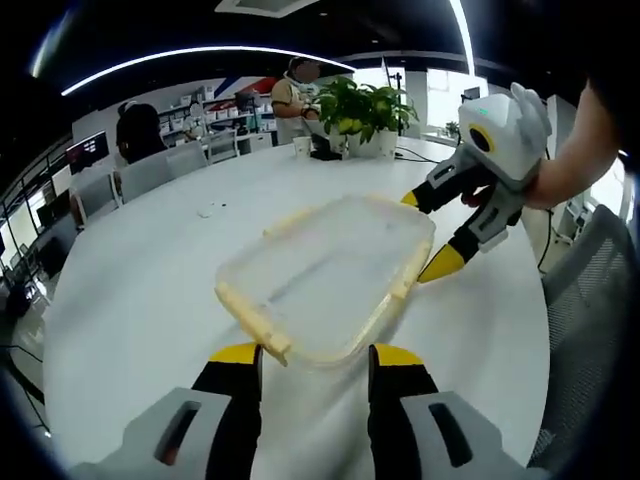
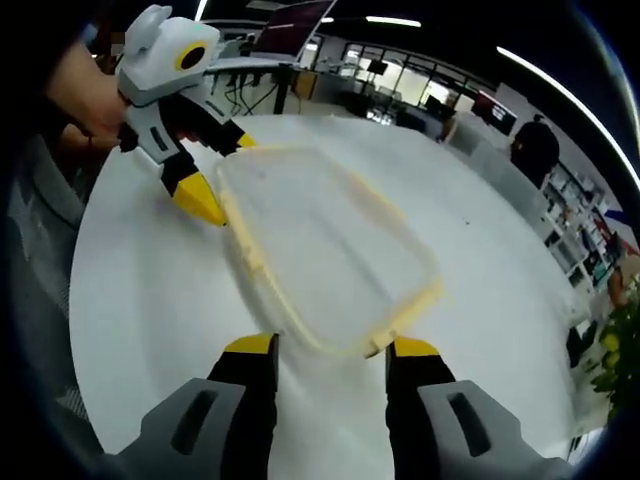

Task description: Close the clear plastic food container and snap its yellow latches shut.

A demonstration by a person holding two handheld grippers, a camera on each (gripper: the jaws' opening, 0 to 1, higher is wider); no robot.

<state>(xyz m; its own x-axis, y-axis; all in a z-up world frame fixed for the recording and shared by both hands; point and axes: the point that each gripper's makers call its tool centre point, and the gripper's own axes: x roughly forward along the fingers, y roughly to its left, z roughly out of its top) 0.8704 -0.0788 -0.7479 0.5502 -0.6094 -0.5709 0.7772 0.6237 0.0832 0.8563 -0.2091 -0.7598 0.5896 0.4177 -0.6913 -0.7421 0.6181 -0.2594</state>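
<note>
Left gripper, jaws spread, faces the clear container at mid-table; right gripper, jaws spread, brackets its opposite end. Likely light, flexible, slippery: best pressed at the yellow latches.

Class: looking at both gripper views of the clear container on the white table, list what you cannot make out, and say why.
- Container: motion blur in both views hides whether its lid is seated.
- Latches: blurred, so snapped or loose is unclear.
- Left tongs, right tongs: open, but contact with the rim is unclear.
- Items on the table beside the plant: too small.
</note>
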